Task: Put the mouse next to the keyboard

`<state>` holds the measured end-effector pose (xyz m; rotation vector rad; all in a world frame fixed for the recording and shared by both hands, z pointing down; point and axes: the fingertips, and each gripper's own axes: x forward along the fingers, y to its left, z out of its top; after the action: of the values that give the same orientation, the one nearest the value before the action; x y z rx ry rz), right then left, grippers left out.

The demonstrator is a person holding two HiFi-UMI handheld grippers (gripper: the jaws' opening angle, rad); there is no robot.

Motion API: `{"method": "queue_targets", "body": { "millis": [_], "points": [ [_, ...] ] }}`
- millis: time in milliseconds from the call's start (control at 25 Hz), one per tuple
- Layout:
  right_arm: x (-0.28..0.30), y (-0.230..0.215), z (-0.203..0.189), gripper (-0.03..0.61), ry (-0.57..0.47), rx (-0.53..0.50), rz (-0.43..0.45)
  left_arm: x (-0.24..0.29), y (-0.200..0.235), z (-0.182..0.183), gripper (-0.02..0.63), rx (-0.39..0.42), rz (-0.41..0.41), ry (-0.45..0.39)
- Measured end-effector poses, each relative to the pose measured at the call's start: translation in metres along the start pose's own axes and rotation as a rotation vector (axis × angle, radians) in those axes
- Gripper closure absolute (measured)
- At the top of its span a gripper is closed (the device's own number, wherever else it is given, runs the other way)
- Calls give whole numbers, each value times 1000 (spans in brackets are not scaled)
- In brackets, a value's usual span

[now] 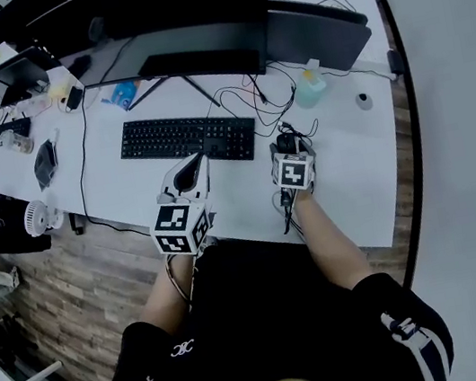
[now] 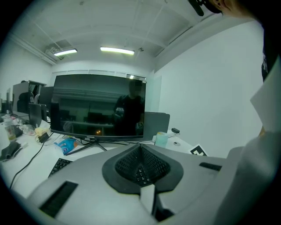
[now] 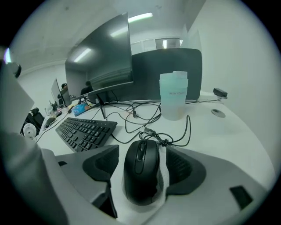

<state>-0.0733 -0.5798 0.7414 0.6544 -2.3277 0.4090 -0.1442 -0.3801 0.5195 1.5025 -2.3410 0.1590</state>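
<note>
The right hand-held gripper [image 1: 286, 144] stands wide around the mouse [image 3: 141, 169], near the keyboard [image 3: 85, 129]. The left hand-held gripper [image 2: 140, 151] is closed, empty.

We get cool, bluish, rather dim pictures, lit from above by ceiling strip lights [image 2: 116, 50] that mirror as pale streaks on the dark monitor [image 3: 101, 57] in the right gripper view. Both gripper views are round fisheye pictures with black corners and bent lines near the rim, and the left claw [image 2: 140, 162] close to the lens looks soft. In the head view the white table [image 1: 343, 166] is evenly lit, with faint shadows.
</note>
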Motion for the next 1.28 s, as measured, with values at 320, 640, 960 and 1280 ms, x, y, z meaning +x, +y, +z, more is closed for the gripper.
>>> {"method": "queue_targets", "body": {
  "millis": [320,640,960,1280],
  "points": [
    [-89,11,79,563,-334,-79,14,7,-13,12,601,0,-45,-42],
    [-191,23,167,566,-649,-95,104,13,-22,27,601,8,-65,-92],
    [-237,22,191,566,-735,-96,93,11,-25,46,601,12,-82,-139],
    [-239,21,190,565,-733,-92,88,13,-31,51,601,26,-106,-148]
  ]
}}
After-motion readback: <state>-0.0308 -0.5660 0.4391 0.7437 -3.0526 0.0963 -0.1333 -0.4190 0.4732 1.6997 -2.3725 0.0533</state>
